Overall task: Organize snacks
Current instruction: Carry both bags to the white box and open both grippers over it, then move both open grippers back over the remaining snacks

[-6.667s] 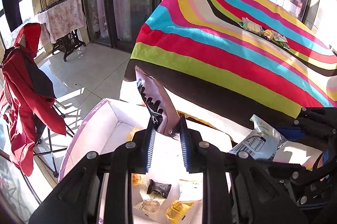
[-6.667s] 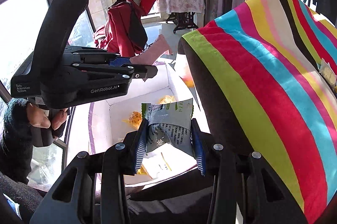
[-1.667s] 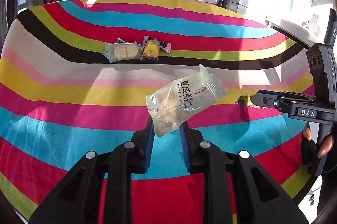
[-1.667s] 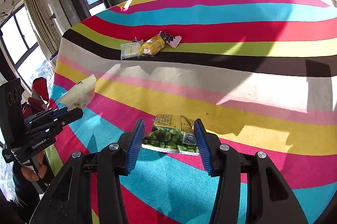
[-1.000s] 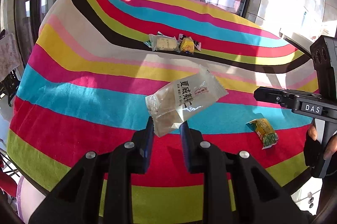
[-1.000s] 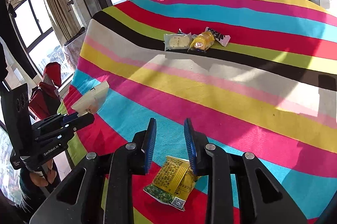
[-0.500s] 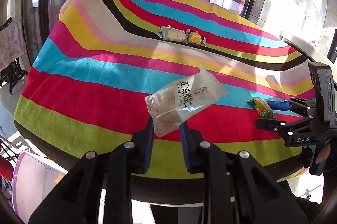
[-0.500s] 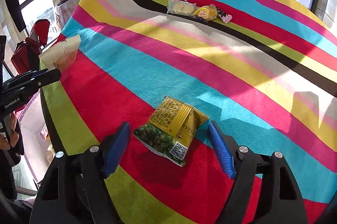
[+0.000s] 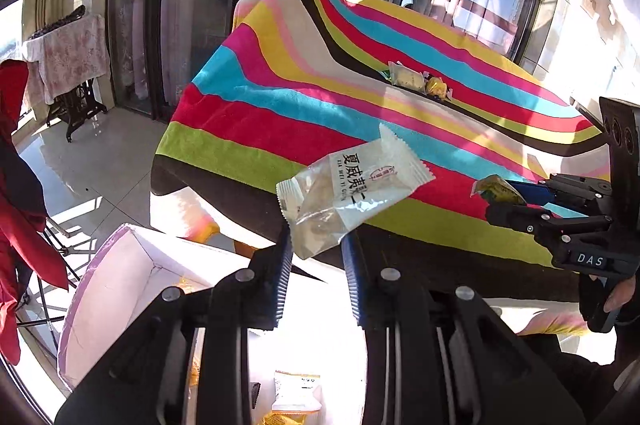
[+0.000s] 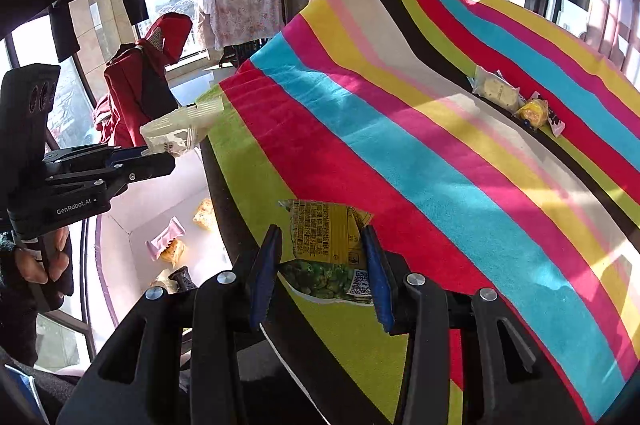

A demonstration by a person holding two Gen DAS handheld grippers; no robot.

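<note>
My left gripper [image 9: 316, 245] is shut on a clear cake packet [image 9: 352, 191] with Chinese print, held in the air beyond the table's edge, above a white box [image 9: 120, 289] on the floor. My right gripper [image 10: 320, 257] is shut on a yellow-green pea packet [image 10: 326, 245], over the near corner of the striped tablecloth [image 10: 440, 153]. In the right wrist view the left gripper [image 10: 160, 155] holds the cake packet [image 10: 180, 129] at the left. In the left wrist view the right gripper [image 9: 516, 201] holds the pea packet [image 9: 498, 189] at the right.
Three snacks remain far up the tablecloth: a pale packet [image 10: 496, 91], a yellow one [image 10: 532, 113], and a dark-and-white one [image 10: 556, 125]. The white box [image 10: 120, 245] holds several snacks, such as a pink packet [image 10: 166, 237]. A red jacket [image 10: 148, 77] hangs behind it.
Both grippers have drawn back from the table towards its near left edge. The right gripper, open around the pea packet half a second ago, has closed on it and lifted it.
</note>
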